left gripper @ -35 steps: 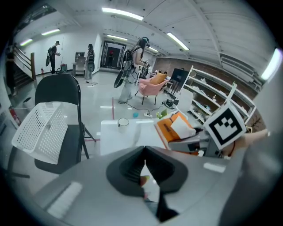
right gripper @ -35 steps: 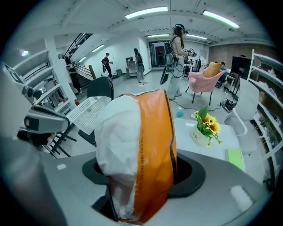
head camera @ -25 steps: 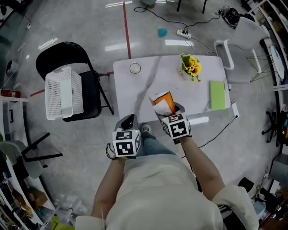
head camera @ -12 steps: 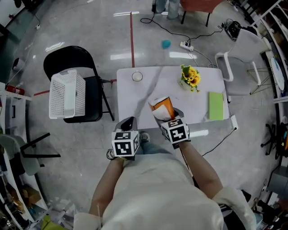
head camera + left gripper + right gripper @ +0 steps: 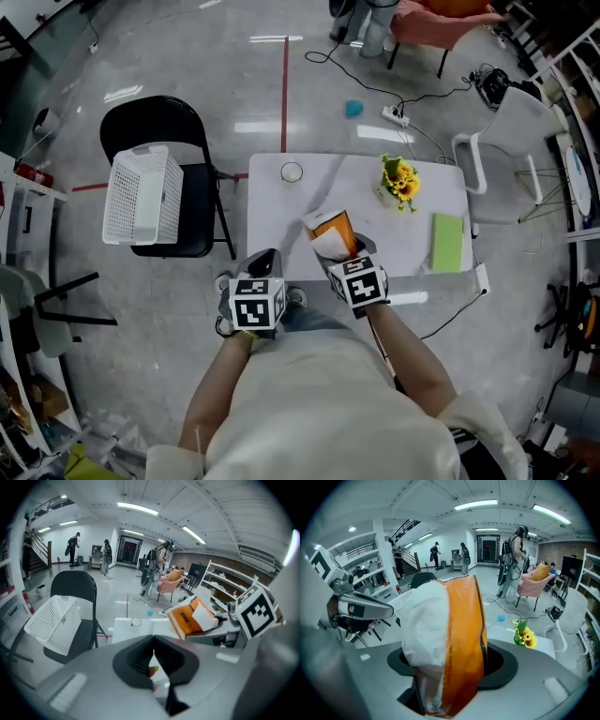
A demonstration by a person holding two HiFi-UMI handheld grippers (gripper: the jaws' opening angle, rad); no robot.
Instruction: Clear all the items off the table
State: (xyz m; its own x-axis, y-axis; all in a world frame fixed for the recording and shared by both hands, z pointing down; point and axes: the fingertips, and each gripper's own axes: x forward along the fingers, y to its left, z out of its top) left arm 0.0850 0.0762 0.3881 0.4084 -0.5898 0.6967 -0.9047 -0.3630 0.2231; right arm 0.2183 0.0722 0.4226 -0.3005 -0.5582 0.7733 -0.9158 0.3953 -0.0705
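While the right tongs (image 5: 345,249) clamp the bag (image 5: 328,228) low down, it looks light, soft and crushable; a gentle hold suits. The left tongs (image 5: 263,261) are closed, empty.

The person wears a loose cream top (image 5: 319,403) whose sleeves end above the forearms. The sleeve on the right of the top (image 5: 480,419) bunches in folds. Just past the top's front edge shows a strip of blue trousers (image 5: 314,319). The left tongs (image 5: 265,260) and right tongs (image 5: 354,246), ahead of the top, have smooth grey bodies. Each carries a white cube with black square markers: left cube (image 5: 257,307), right cube (image 5: 359,282). In the left gripper view the pads (image 5: 136,660) are dark and ribbed.
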